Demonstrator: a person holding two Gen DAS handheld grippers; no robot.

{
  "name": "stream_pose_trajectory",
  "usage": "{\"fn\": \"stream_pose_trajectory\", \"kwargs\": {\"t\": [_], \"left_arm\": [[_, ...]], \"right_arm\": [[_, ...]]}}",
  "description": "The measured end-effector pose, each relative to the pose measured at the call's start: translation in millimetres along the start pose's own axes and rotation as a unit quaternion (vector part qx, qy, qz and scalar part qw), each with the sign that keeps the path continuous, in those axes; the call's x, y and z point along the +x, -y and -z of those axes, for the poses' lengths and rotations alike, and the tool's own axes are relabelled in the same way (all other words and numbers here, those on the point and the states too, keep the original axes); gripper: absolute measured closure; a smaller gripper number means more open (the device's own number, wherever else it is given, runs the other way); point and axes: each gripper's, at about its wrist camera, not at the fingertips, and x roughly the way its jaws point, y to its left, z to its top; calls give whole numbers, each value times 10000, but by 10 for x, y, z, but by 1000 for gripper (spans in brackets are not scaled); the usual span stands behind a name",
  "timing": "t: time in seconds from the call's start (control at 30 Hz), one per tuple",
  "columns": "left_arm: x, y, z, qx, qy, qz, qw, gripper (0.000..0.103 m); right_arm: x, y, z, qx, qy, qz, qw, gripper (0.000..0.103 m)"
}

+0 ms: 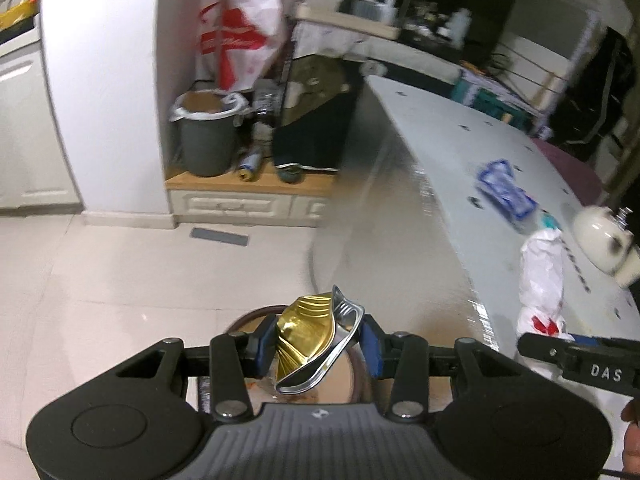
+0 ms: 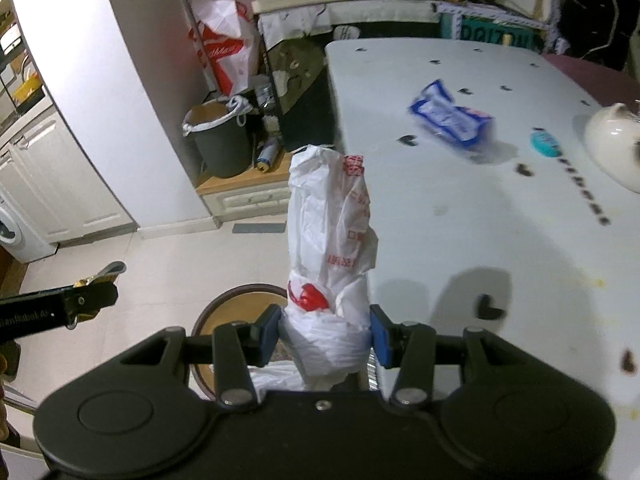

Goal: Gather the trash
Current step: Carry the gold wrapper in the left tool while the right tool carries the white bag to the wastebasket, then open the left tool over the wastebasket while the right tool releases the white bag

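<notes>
While left fingers (image 1: pixel 318 344) pinch crushed can (image 1: pixel 316 340), right fingers (image 2: pixel 326 338) pinch plastic bag (image 2: pixel 332 248).

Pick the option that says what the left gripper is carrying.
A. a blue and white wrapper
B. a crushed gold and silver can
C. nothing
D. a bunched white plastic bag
B: the left gripper has its jaws closed on the crushed gold and silver can; the white plastic bag is in the right gripper, and the blue and white wrapper lies on the table.
</notes>
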Motion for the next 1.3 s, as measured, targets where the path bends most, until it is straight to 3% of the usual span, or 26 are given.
{"fn": "stream_pose_trajectory", "kwargs": {"t": [0.13, 0.37, 0.63, 0.9, 1.03, 1.3], "left_arm": [[182, -263, -55, -243, -150, -119, 9995, 58], [719, -544, 48, -611, -788, -131, 9949, 58], [1480, -714, 296, -949, -1556, -83, 9832, 58], [2099, -794, 514, -1063, -2183, -119, 9700, 57], [2252, -827, 618, -993, -2453, -255, 9640, 29], [2197, -1055, 756, -1182, -2521, -503, 9591, 22]], "right_arm": [[286, -183, -102, -131, -198, -64, 9997, 55], [942, -387, -148, -244, -820, -193, 9961, 55], [1698, -485, 7, -410, -1573, -196, 9865, 55], [2169, -472, 192, -448, -2170, -316, 9746, 55], [2327, -453, 235, -420, -2342, -345, 9707, 55], [2599, -487, 251, -381, -2500, -543, 9660, 55]]}}
